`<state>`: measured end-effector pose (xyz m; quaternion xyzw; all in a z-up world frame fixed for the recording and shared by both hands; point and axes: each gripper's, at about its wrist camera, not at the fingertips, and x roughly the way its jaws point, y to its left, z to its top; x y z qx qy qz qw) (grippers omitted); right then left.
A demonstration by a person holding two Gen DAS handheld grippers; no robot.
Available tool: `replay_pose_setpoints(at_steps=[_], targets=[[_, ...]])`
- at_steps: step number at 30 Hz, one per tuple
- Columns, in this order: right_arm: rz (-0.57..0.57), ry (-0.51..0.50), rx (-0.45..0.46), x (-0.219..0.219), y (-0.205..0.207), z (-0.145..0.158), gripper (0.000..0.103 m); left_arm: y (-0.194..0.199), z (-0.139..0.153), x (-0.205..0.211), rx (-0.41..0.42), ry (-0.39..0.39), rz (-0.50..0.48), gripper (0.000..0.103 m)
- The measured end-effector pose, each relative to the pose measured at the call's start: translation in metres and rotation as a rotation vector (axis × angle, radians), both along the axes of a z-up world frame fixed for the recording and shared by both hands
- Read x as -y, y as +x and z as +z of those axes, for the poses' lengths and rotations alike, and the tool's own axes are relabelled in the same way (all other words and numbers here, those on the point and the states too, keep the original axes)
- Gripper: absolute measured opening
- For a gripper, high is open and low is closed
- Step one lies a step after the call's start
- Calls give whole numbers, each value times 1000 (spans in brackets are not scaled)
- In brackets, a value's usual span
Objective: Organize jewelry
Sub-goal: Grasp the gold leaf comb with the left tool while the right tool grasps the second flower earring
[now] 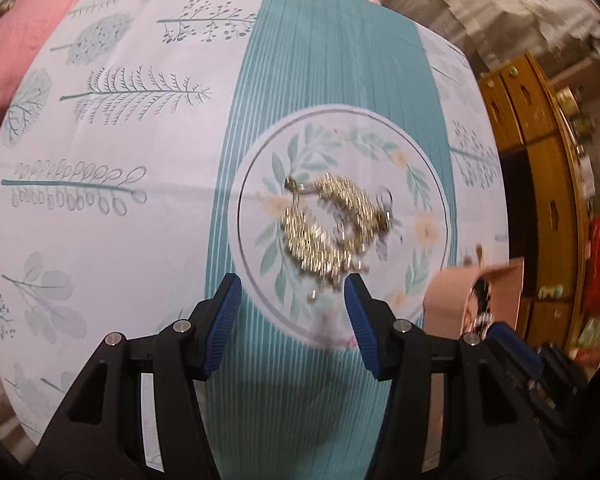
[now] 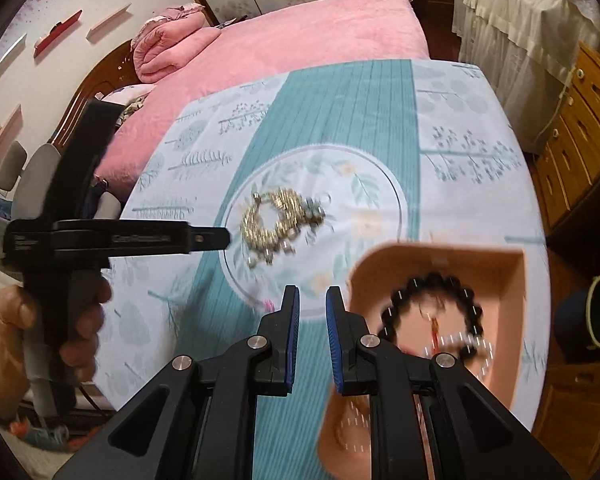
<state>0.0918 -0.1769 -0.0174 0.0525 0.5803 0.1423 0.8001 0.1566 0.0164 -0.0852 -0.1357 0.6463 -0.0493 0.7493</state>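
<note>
A tangle of gold jewelry [image 1: 332, 228] lies inside the printed floral ring on the tablecloth [image 1: 140, 220]. My left gripper [image 1: 292, 300] hangs just short of it, jaws open and empty. The right wrist view shows the same gold pile [image 2: 280, 220], with the left gripper [image 2: 220, 238] at its left edge in a person's hand [image 2: 84, 316]. A peach box [image 2: 440, 246] at the right holds a black bead bracelet [image 2: 432, 308] and blurred pale beads. My right gripper [image 2: 312, 312] hovers beside the box's left wall, jaws drawn nearly together with nothing between them.
A pink bed [image 2: 300, 28] runs along the table's far side. Wooden drawers [image 2: 580, 120] and a white lace cover [image 2: 520, 12] stand to the right. A dark round bin [image 2: 596, 312] sits on the floor past the table's right edge.
</note>
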Motion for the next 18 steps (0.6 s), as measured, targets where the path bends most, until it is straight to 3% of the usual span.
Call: replay_pose_setpoints(at_steps=[2,10,18], targets=[[1,-3,1,-4,16,-4,14,12,-5,0,-11,-10,21,51],[32,-2,-49,-28,73,-39,14,35,-27,6,-75,87,89,51],[68,-19,-88,-45,88,-69,14,47,-42,20,-90,122,93,51]])
